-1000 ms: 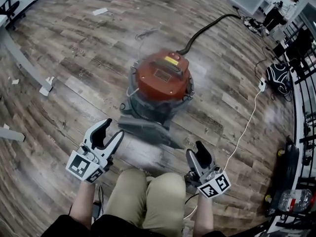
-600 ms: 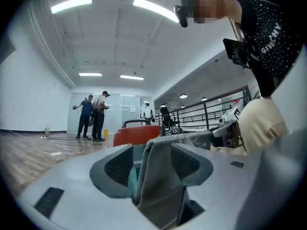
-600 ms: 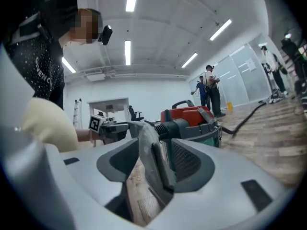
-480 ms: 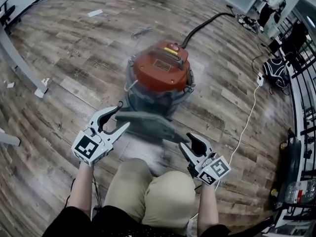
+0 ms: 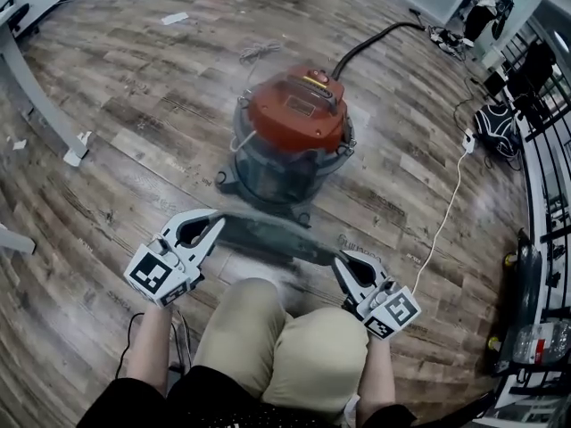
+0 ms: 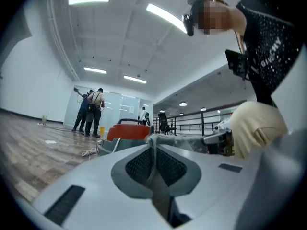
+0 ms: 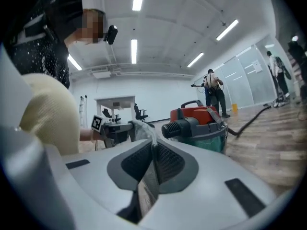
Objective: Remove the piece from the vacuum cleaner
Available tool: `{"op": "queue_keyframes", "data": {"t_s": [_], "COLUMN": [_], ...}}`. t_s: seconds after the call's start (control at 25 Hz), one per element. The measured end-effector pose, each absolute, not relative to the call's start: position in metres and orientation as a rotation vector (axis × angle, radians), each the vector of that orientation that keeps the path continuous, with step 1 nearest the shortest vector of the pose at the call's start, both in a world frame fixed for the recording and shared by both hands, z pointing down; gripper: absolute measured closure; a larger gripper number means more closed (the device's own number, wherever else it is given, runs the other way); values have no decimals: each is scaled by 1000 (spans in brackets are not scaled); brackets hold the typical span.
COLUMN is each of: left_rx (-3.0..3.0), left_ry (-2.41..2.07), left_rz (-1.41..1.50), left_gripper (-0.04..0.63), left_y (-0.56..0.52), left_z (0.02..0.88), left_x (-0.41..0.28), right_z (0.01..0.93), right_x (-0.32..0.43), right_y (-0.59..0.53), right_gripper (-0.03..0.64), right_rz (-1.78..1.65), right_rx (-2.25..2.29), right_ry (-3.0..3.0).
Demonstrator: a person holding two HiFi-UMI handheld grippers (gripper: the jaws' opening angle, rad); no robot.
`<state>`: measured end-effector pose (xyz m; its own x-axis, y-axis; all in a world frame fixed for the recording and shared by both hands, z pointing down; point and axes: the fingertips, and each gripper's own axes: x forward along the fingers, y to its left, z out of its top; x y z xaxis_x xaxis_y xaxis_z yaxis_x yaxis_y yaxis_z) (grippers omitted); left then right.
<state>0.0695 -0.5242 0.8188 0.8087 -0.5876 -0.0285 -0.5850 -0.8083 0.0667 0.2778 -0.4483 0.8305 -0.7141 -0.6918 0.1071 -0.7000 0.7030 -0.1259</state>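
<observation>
Head view, entry one: the piece, a thin grey strip, blurred, is held off the floor between my two grippers. It sits just in front of the vacuum cleaner and appears apart from its base.

Left gripper: jaws closing, nearly together, with the strip's left end pinched between the pads.

Right gripper: likewise closing, with the right end between its pads.

Vacuum cleaner: red-lidded, upright mid-floor; its hose trails toward the floor's far edge.

Risks, as I judge them:
- Each gripper view shows only a thin edge caught, so a hard pull could slip one end free and drop the strip.
- Unequal pulls could twist or tear it.
- The white cable toward the floor's right edge could snag a swing.
</observation>
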Motion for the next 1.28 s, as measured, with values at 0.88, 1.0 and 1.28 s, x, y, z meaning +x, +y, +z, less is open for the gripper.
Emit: {"op": "queue_keyframes", "data": {"t_s": [0.88, 1.0, 1.28], "left_rx": [2918, 2923, 2949], "left_ry": [-938, -922, -909], "left_rz": [-5, 30, 63], "left_gripper": [589, 589, 589], "left_y": [-529, -528, -526], "left_z": [832, 836, 836], "left_x": [66, 74, 78], "right_z": [820, 817, 813], "right_x": [276, 277, 278], "right_y": [-456, -453, -453], "right_gripper": [606, 606, 606], "right_rz": [211, 199, 159], "right_rx": [1296, 1299, 1295], "right_ry": [-2833, -2838, -2855]}}
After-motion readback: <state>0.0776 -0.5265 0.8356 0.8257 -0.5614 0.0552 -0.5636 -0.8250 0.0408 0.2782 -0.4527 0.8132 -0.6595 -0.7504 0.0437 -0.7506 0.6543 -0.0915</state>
